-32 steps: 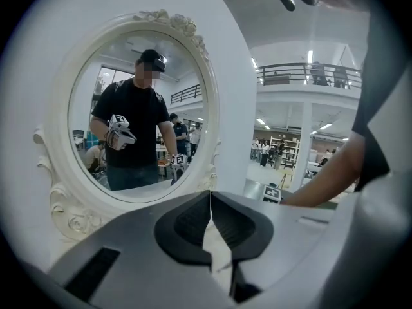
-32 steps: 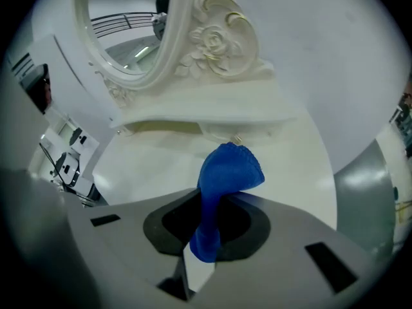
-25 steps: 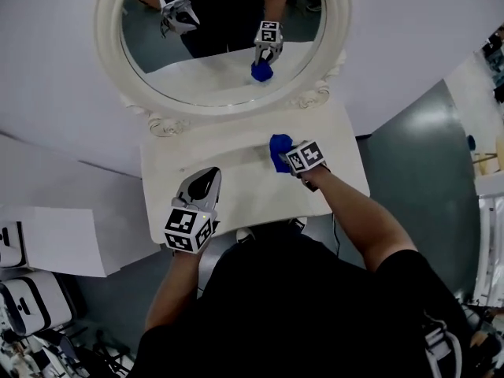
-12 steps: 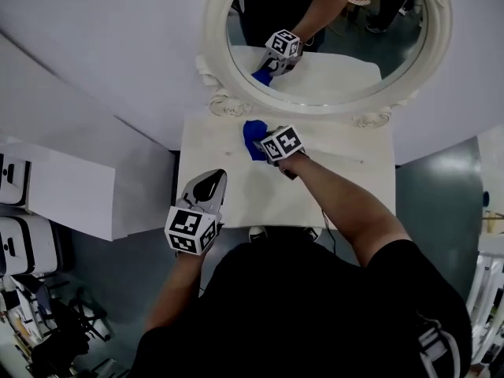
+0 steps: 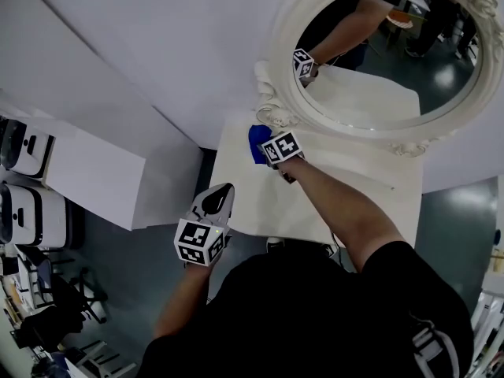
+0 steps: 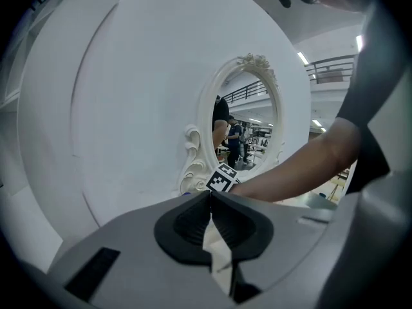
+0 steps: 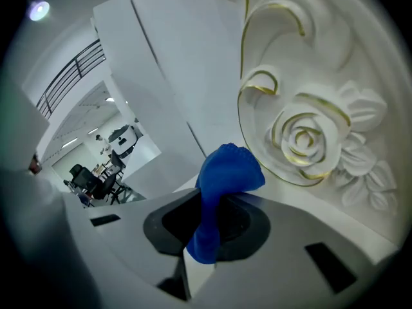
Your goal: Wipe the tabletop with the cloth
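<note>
View from above, at one moment of wiping. The oval mirror with its carved frame stands against the wall at the back of the white tabletop. My left gripper hangs over the front left edge of the table, jaws pressed together with nothing between them (it takes no part in the wipe). My right gripper reaches to the back left corner, clamped on the blue cloth. The cloth bunches out past the jaws, just beside the carved rose at the foot of the frame, and seems to be pressed to the tabletop there. I judge the task to be under way, with the stroke at this corner. The surface shows no streaks or dirt, so I cannot tell which parts are done. The front and right may remain.
</note>
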`<state>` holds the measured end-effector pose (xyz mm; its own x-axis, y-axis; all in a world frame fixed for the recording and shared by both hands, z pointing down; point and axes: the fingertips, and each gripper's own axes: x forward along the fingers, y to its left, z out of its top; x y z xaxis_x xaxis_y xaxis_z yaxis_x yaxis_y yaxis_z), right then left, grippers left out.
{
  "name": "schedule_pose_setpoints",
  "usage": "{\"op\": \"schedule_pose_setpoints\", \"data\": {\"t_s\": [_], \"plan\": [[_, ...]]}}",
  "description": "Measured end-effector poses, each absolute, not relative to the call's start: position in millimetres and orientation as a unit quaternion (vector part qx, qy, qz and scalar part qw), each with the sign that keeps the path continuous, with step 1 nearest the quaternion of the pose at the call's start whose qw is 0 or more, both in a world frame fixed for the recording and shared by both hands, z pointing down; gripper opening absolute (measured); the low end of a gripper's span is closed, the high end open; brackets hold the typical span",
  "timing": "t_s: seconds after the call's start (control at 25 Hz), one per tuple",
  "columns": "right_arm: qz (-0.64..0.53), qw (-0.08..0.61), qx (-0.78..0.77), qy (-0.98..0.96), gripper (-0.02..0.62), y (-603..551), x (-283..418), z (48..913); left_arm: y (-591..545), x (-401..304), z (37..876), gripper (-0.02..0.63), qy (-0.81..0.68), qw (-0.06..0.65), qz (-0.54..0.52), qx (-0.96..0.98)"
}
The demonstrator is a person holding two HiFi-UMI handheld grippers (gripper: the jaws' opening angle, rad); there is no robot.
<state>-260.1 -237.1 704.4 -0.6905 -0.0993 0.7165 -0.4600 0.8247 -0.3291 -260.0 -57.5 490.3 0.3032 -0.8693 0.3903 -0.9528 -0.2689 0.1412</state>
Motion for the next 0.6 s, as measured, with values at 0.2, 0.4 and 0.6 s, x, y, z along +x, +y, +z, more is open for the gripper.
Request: {"op": "schedule_pose_setpoints", "data": {"t_s": [0.2,0.4,0.6], "plan": [[0.243,0.406,0.187,-0.861,0.04,-251,-263,728,-62,-266,492,0.015,-0.579,0.178,0.12,0.787],[0.236,0.415,0.202,-0.855,0.04,-262,-246,735,-68,-266,492,0.015,-0.574,0.178,0.12,0.79],[0.235,0.417,0.22,-0.85,0.041,-269,-207,739,-74,-246,497,0.015,-0.559,0.179,0.125,0.799]]}}
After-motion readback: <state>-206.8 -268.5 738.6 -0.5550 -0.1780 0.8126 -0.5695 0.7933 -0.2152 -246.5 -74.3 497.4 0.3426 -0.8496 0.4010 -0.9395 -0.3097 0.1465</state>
